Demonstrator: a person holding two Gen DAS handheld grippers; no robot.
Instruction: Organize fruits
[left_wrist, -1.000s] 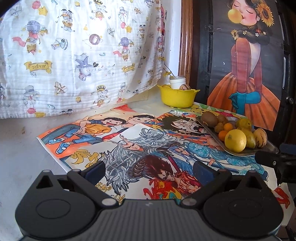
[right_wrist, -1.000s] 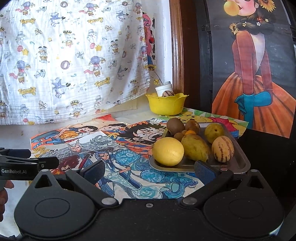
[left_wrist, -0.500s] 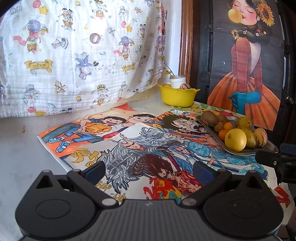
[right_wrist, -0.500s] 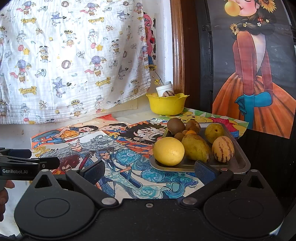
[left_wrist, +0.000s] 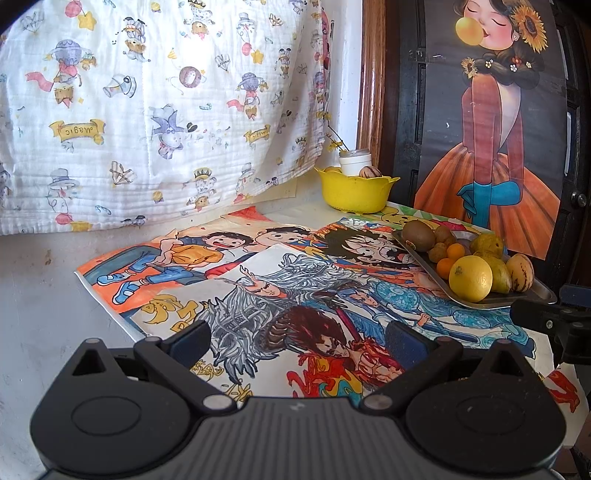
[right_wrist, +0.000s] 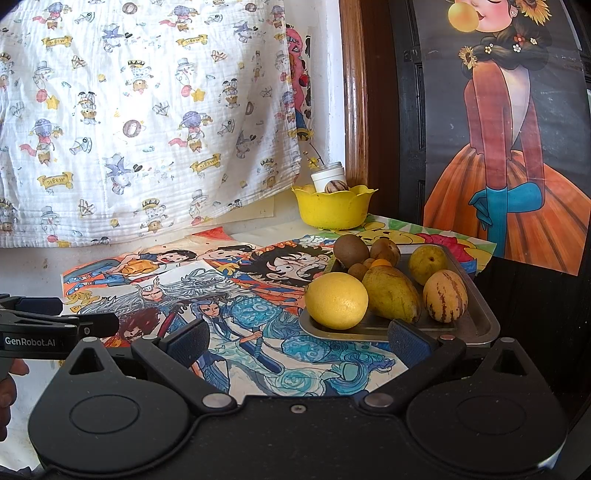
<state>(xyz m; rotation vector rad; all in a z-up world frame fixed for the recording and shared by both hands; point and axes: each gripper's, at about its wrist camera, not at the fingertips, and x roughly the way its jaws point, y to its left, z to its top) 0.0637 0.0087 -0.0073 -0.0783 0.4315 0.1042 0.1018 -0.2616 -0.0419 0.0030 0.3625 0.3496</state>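
Both grippers empty, fingers spread wide. Right gripper sits just short of the near edge of the shallow steel tray; left gripper is well left of the tray, over the coloured cartoon drawings. On the tray, nearest first: round yellow lemon, long yellow-green mango, striped pepino melon, then brown kiwis. Beyond the tray, by the wall: yellow scalloped plastic bowl holding another striped fruit.

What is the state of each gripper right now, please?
Left gripper: open, holding nothing, over the drawings.
Right gripper: open, holding nothing, just short of the fruit tray.
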